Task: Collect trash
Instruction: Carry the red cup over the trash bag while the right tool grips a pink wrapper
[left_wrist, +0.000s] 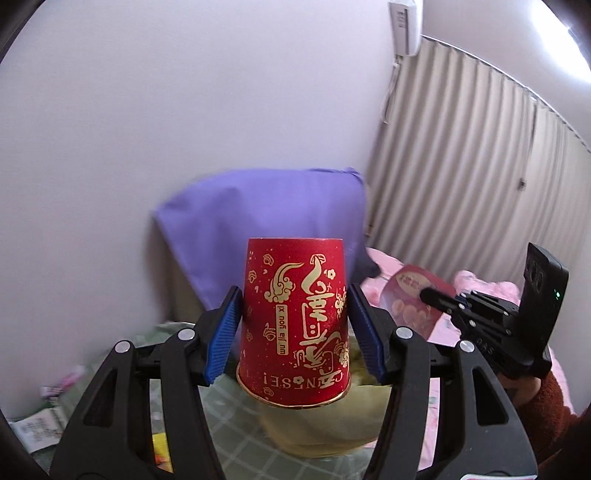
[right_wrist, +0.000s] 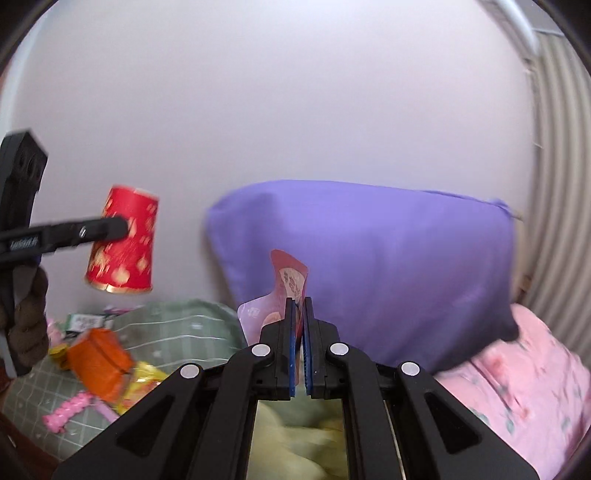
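Left wrist: one red cup (left_wrist: 293, 317), one wrapper (left_wrist: 413, 301), two grippers.

The left wrist camera looks forward along its tongs (left_wrist: 293, 332), tilted slightly downward, with the upside-down red paper cup with gold print (left_wrist: 293, 317) very close at centre. The right wrist camera faces the same way along its own tongs (right_wrist: 299, 347). Both views share the purple fabric pillow (left_wrist: 258, 214) (right_wrist: 362, 266) at 12 o'clock and the white wall (left_wrist: 184, 92) (right_wrist: 295, 92); each sees the other's tongs.
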